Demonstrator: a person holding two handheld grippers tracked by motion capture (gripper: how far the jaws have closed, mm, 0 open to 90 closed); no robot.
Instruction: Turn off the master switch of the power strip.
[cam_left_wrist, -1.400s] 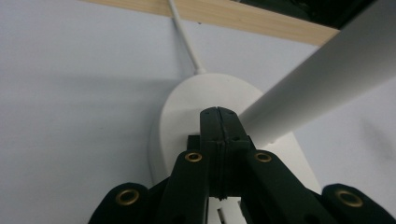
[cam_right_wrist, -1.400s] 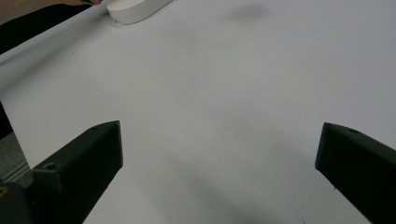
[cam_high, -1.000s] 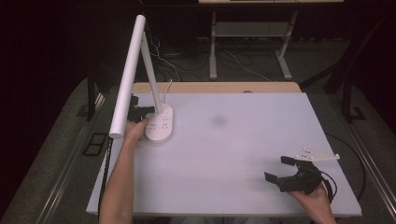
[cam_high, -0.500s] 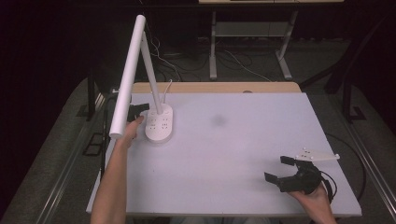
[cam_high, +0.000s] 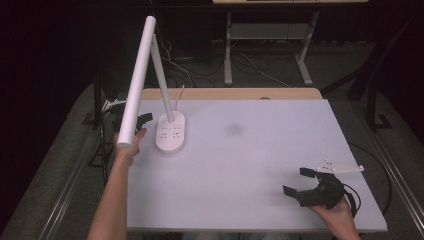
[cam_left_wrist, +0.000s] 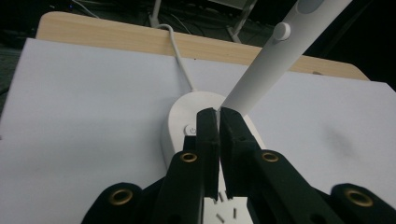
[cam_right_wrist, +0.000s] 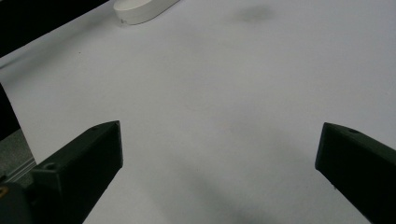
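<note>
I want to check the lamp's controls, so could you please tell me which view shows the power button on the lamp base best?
The left gripper view: the power button sits close and sharp on the lamp base, beside the shut fingers. The high view shows the base whole, its markings too small to tell apart. The right gripper view catches one edge of the base.

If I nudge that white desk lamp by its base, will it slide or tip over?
The desk lamp would probably slide: its oval base sits flat on the smooth table. It may tip if pushed high, since the long head overhangs far to one side. The cord behind could drag.
</note>
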